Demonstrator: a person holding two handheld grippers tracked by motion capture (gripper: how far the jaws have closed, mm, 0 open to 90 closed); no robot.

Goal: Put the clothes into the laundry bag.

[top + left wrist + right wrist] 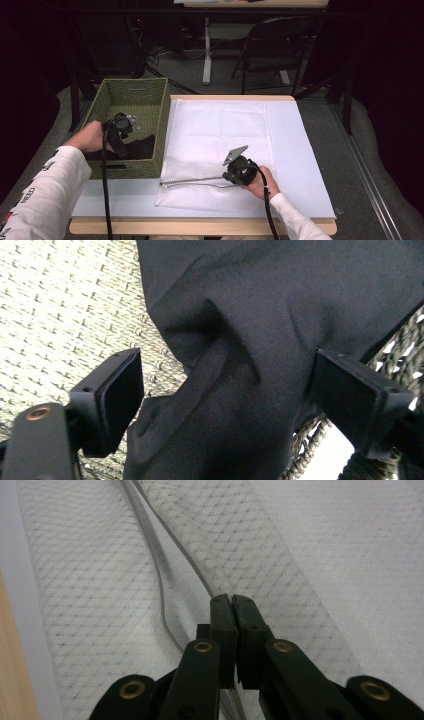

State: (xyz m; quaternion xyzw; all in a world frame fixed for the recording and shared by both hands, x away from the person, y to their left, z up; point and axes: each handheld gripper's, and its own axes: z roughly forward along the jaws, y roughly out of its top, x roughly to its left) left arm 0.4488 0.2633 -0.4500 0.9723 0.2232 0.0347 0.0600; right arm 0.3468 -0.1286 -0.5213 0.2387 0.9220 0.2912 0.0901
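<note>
Your left hand-held gripper [131, 121] is down in the woven basket [164, 120] at the desk's left edge, jaws wide around the black garment [260, 340], not yet pinching it: close on a fold next. Your right hand-held gripper [233, 611] is clamped on the white mesh bag [215, 135] mouth near the front edge; hold it up.

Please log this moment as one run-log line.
left gripper: open around black garment in woven basket | right gripper: shut on mesh laundry bag zipper edge
</note>
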